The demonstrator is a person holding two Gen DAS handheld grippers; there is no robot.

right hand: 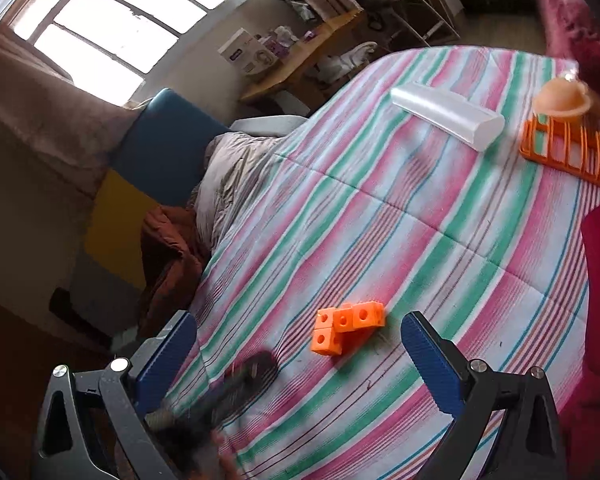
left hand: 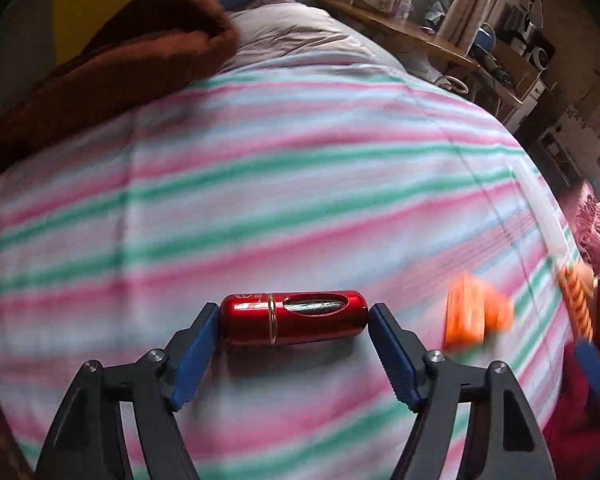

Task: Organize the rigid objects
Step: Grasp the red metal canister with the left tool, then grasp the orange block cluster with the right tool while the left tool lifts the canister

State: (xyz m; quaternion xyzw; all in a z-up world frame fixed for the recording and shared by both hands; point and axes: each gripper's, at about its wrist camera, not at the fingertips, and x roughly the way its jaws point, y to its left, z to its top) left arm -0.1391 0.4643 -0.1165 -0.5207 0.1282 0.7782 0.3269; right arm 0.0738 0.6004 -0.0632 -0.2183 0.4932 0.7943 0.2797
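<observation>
Two grippers are working over a striped pink, green and white quilted bedspread (right hand: 380, 208), and the step in hand looks like a pick-up. The left gripper (left hand: 294, 322) is bracketing a glossy red metal capsule-shaped cylinder (left hand: 293, 317) lengthwise, its ribbed blue pads (left hand: 198, 344) sitting at the two rounded ends — whether they are pressing or only just beside the metal, I cannot tell. The cylinder has a thin brass-coloured ring around it and an oval window showing something silvery inside. It is lying flat on the soft cover, near the left camera.

The right gripper (right hand: 300, 344) is spread wide and carrying nothing. It is hovering over a cluster of orange plastic snap cubes (right hand: 346, 328), each face pierced by a round hole; the cluster is resting between the open fingers, but apart from both.

Further off on the cover are lying a translucent white plastic case with rounded edges (right hand: 448, 116) and, just beside it, an orange slotted plastic rack (right hand: 568, 152) with a peach-coloured cup (right hand: 564, 98) at its far end.

Judging from this, the next move calls for a firm, centred squeeze on the slick, rounded ends — polished metal could squirt sideways — then a lift towards the rack area.
</observation>
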